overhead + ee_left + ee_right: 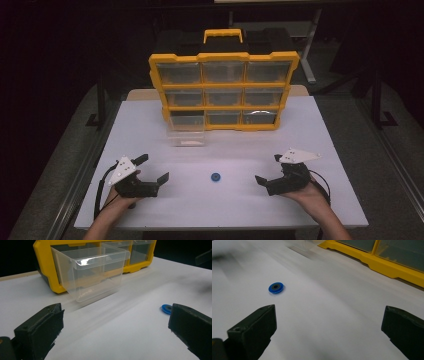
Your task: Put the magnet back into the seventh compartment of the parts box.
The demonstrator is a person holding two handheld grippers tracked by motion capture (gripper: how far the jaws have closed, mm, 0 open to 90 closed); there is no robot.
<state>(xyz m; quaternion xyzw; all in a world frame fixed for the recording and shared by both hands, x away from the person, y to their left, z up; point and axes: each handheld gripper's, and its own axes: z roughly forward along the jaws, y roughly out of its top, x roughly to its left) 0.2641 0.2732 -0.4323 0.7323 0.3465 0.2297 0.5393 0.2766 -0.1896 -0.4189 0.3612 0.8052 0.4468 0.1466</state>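
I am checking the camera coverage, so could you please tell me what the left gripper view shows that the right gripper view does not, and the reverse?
The left gripper view alone gives a clear look at the clear drawer, pulled out of the yellow organizer at its bottom left slot and resting on the white table. The right gripper view alone shows the blue disc whole, lying flat with its dark centre; in the left gripper view a jaw partly covers it. Both share the disc, the table, the organizer's yellow frame, and wide-open black jaws.

The high view looks forward and down over the white table (150,130) toward the yellow organizer (223,90). Each gripper view sits low and close above the tabletop, facing inward. All three views share the blue disc (215,176).
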